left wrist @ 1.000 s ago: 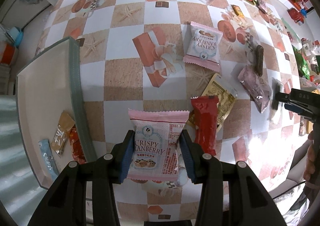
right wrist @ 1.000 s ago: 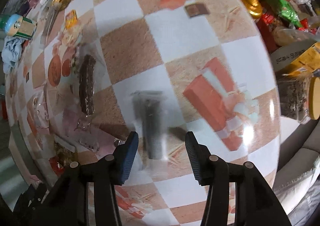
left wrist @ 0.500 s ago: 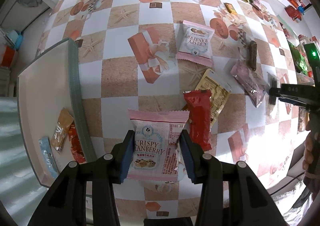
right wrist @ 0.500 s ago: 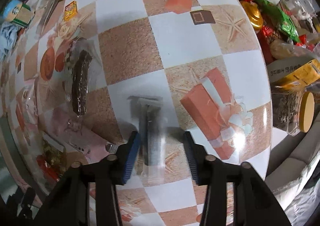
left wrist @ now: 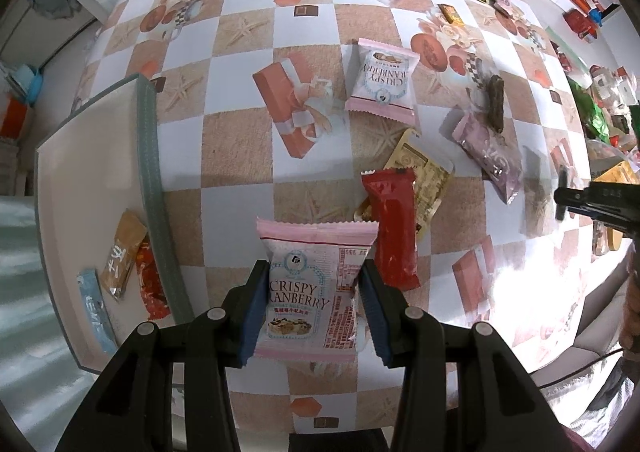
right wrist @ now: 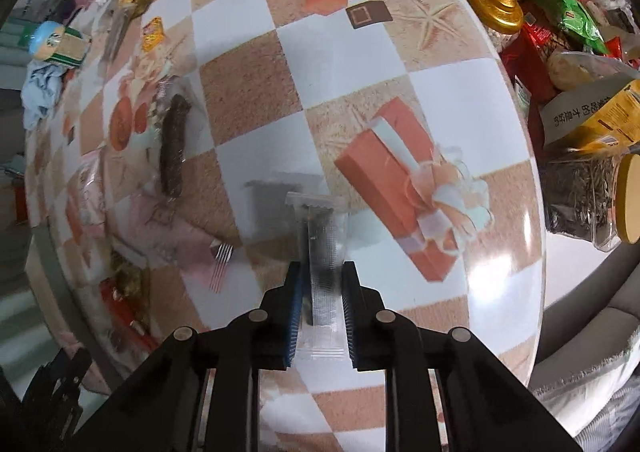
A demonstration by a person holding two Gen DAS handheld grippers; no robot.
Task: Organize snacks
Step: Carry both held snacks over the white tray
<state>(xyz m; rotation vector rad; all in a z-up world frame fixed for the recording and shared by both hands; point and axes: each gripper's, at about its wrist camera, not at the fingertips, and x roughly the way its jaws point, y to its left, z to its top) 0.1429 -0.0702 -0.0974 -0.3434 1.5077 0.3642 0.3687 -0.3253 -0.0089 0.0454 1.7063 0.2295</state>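
A: What did the left claw [left wrist: 314, 310] hold?
B: A pink cranberry packet [left wrist: 312, 288], pressed between its pads above the worktop [left wrist: 240, 156]. A tray [left wrist: 80, 180] lay to its left, a red packet [left wrist: 394, 226] just to its right.
A: And the right claw [right wrist: 322, 306]?
B: It was clamped narrow on a clear-wrapped dark bar [right wrist: 322, 248].

Two wrist fisheye views, each aimed steeply down along its claw, close above the checkered surface [left wrist: 248, 156], dark bar [left wrist: 496, 102] [right wrist: 174, 150] shared.
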